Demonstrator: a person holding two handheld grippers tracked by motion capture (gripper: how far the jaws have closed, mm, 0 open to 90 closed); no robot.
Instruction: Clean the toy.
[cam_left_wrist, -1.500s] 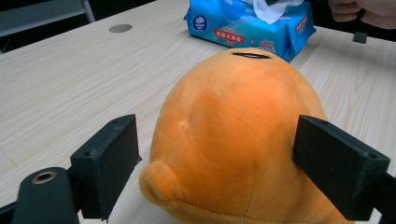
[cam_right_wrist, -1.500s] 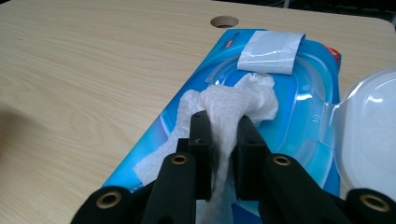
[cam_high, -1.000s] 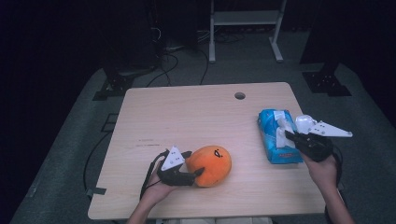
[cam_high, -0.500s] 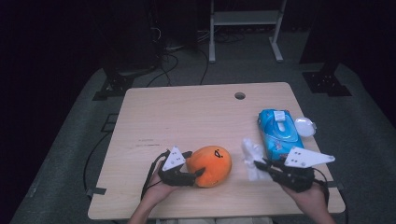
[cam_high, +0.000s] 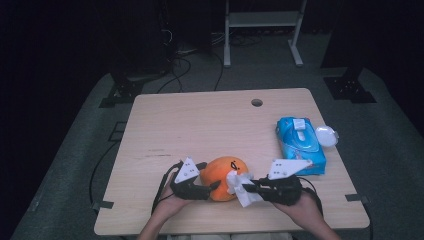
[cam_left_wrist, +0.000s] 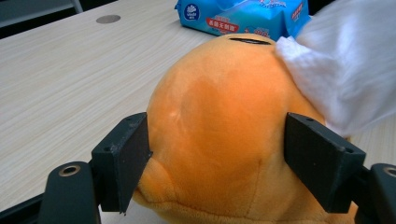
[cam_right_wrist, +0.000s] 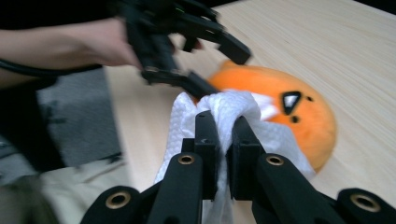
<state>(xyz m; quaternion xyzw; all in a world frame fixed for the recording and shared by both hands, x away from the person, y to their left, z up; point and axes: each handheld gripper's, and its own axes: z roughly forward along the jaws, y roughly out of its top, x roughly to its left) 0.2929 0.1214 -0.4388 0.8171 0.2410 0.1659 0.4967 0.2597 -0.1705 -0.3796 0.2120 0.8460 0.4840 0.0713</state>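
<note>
high view: my left gripper (cam_high: 206, 181) sits at the near edge of the table (cam_high: 200, 125), its jaws set around the left side of the orange plush toy (cam_high: 223, 176). my right gripper (cam_high: 250, 188) lies just right of the toy, pinching a white wipe (cam_high: 240, 187) that touches the toy's right side. the blue wipes pack (cam_high: 300, 145) rests farther right, with its white lid (cam_high: 326, 135) just beside it on the right. a round hole (cam_high: 257, 102) marks the far part of the table.

left gripper view: my jaws stand on either side of the toy (cam_left_wrist: 219, 130). the left pad presses into the plush; the right pad sits at its flank, and i cannot tell whether it bears on it. these jaws have just been opening, with the toy between them. the wipe (cam_left_wrist: 345, 60) rests against the toy's upper right. the pack (cam_left_wrist: 243, 16) lies beyond, on the far side.

right gripper view: my jaws are closed tight on a fold of the wipe (cam_right_wrist: 224, 109), which hangs down around them. the toy (cam_right_wrist: 289, 112) lies just behind the wipe, its dark face marks showing. my left gripper (cam_right_wrist: 210, 60) reaches onto the toy from the far left, with the hand (cam_right_wrist: 93, 44) behind it.
</note>
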